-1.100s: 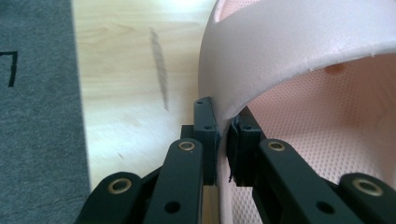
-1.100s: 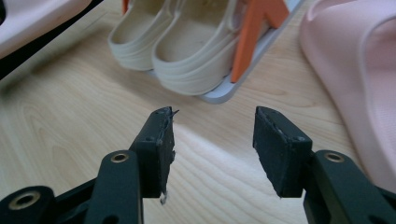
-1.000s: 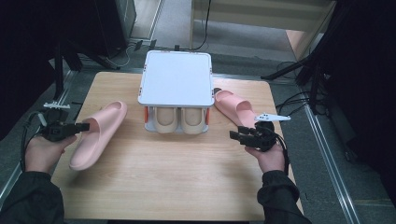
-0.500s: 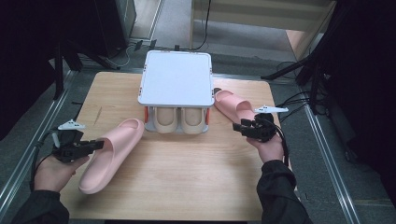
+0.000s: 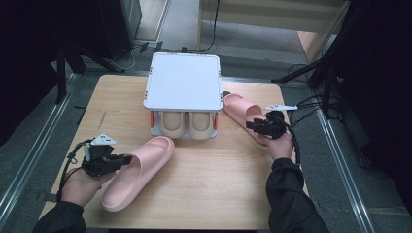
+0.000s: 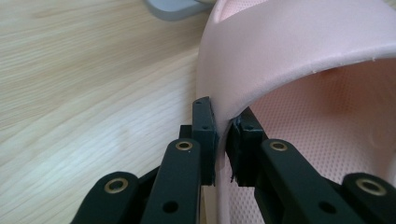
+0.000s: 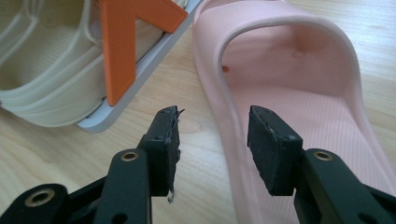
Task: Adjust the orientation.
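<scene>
Nearest the person, in front of the white shoe rack (image 5: 182, 90) and to its left, the left gripper (image 5: 125, 159) has its jaws nearly closed and clamped on the side edge of a pink slipper's strap (image 6: 299, 51), one pad outside the strap and one inside, as the left gripper view shows. That pink slipper (image 5: 141, 170) lies slantwise on the wooden table (image 5: 218, 179), its toe end pointing toward the rack's front and stopping just short of it. Farther back, just beside the rack's right side, the second pink slipper (image 5: 240, 111) lies flat on the table. The right gripper (image 5: 250, 125) is over its heel end with jaws about half open and just now closing; in the right gripper view the slipper's side wall (image 7: 212, 93) runs between the pads, which do not press on it. Under the rack's white top sits a pair of beige shoes (image 5: 187, 124).
</scene>
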`<state>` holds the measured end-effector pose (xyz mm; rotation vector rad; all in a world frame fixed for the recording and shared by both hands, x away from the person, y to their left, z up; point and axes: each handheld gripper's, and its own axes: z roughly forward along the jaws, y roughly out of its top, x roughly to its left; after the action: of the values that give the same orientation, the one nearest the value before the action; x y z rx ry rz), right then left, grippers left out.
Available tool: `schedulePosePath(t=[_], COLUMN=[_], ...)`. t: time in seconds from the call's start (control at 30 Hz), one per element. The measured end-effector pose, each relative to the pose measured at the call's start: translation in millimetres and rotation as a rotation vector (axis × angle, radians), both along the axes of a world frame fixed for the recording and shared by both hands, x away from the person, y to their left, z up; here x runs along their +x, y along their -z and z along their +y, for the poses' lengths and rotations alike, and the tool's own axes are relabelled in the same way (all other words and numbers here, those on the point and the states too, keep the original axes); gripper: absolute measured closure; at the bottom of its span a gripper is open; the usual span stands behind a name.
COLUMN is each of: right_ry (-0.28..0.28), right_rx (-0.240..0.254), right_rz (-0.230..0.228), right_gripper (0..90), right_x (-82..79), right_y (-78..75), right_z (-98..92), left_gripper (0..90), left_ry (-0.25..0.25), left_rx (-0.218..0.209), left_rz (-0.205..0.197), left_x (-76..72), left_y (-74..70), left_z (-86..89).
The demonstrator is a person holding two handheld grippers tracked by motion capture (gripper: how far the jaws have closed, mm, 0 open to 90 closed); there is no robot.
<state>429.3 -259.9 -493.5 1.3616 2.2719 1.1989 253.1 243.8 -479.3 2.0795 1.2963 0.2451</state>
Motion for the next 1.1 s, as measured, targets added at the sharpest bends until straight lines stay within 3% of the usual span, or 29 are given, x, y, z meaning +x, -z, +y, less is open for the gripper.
schedulePosePath(t=[0.23, 0.57, 0.77, 0.93, 1.03, 1.1], right_ry=[-0.012, 0.016, 0.015, 0.03, 0.032, 0.026], right_rx=[-0.083, -0.053, -0.058, -0.06, -0.056, -0.065], right_rz=[0.005, 0.004, -0.001, 0.002, -0.007, -0.011], right_gripper=[54.5, 56.2, 56.6, 55.6, 55.6, 55.7], right_x=[18.7, 30.9, 33.2, 30.5, 26.3, 24.3], right_y=[13.0, 21.1, 21.7, 17.8, 14.0, 13.5], right_z=[16.7, 21.9, 22.2, 19.5, 17.0, 17.0], left_gripper=[81.7, 78.8, 67.9, 56.0, 59.6, 67.2], left_ry=[0.052, 0.109, 0.138, 0.154, 0.149, 0.13], left_rx=[0.019, 0.054, 0.021, -0.038, -0.087, -0.086], left_rz=[0.026, 0.033, 0.056, 0.021, 0.014, 0.017], left_x=[1.7, 3.4, 3.0, -3.3, -7.8, -8.1], left_y=[9.8, 19.9, 21.1, 7.8, 1.9, 2.8], left_z=[-23.7, -47.6, -46.3, -33.2, -16.3, -7.9])
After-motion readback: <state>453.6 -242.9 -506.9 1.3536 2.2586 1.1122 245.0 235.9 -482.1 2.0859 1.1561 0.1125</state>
